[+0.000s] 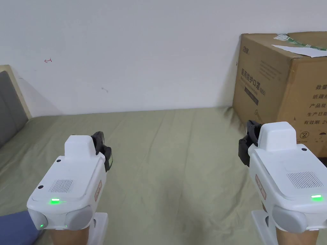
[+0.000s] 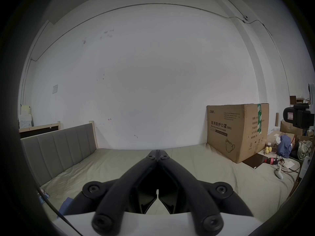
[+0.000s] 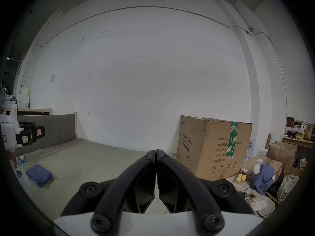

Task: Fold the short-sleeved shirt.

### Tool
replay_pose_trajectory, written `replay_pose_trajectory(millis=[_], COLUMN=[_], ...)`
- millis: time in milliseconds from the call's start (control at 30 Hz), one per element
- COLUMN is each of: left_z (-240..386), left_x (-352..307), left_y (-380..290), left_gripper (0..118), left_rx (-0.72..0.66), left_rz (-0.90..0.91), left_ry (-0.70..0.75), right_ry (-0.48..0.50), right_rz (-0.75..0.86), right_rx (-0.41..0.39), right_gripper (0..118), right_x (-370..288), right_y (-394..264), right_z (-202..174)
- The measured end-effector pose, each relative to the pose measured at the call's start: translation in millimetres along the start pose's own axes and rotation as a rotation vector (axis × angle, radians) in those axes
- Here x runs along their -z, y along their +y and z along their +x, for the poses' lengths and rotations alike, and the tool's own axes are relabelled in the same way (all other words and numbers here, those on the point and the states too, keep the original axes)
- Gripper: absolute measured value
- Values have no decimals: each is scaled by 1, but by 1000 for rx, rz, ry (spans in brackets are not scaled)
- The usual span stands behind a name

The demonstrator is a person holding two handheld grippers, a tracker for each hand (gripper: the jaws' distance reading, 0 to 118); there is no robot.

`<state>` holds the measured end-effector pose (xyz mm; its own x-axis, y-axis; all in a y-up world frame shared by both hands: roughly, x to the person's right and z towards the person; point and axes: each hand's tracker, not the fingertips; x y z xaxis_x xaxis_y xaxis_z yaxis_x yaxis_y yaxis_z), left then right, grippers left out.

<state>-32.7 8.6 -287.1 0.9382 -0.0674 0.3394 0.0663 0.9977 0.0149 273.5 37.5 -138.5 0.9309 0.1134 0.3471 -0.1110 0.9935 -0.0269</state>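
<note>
The blue short-sleeved shirt (image 3: 40, 174) lies in a folded bundle on the olive bed sheet (image 1: 166, 153), at the near left; a corner of the shirt (image 1: 12, 228) shows beside the left gripper's body, and again low on the left as the shirt (image 2: 67, 205). My left gripper (image 1: 99, 136) hovers above the sheet, right of the shirt and apart from it. Its jaws are shut and hold nothing (image 2: 157, 152). My right gripper (image 1: 250, 125) hangs near the box, also shut and holding nothing (image 3: 155, 152).
A large cardboard box (image 1: 281, 89) stands on the bed at the right against the white wall. A grey padded headboard (image 2: 58, 147) bounds the left side. Bags, clothes and smaller boxes (image 3: 272, 168) crowd the area beyond the box.
</note>
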Motion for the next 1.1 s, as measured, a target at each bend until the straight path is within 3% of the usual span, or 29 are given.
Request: replay_pose_trajectory(millis=[900,1033,1067,1100], left_z=[1,0,-1,-1], left_x=[-3,-4,-4,-4], left_y=[3,1,1,0], left_gripper=[0,6,14,27], left_rx=[19,13,14,17], left_rz=[11,20,21,19], left_ry=[-4,-3,2,1], right_ry=[-11,-18,-22,-19], right_rz=[1,-1,0,-1], right_rx=[5,8,6,8], right_gripper=[0,5,17,35], right_x=[-5,-6,-6,-6], right_y=[2,2,2,2], right_z=[1,0,0,0])
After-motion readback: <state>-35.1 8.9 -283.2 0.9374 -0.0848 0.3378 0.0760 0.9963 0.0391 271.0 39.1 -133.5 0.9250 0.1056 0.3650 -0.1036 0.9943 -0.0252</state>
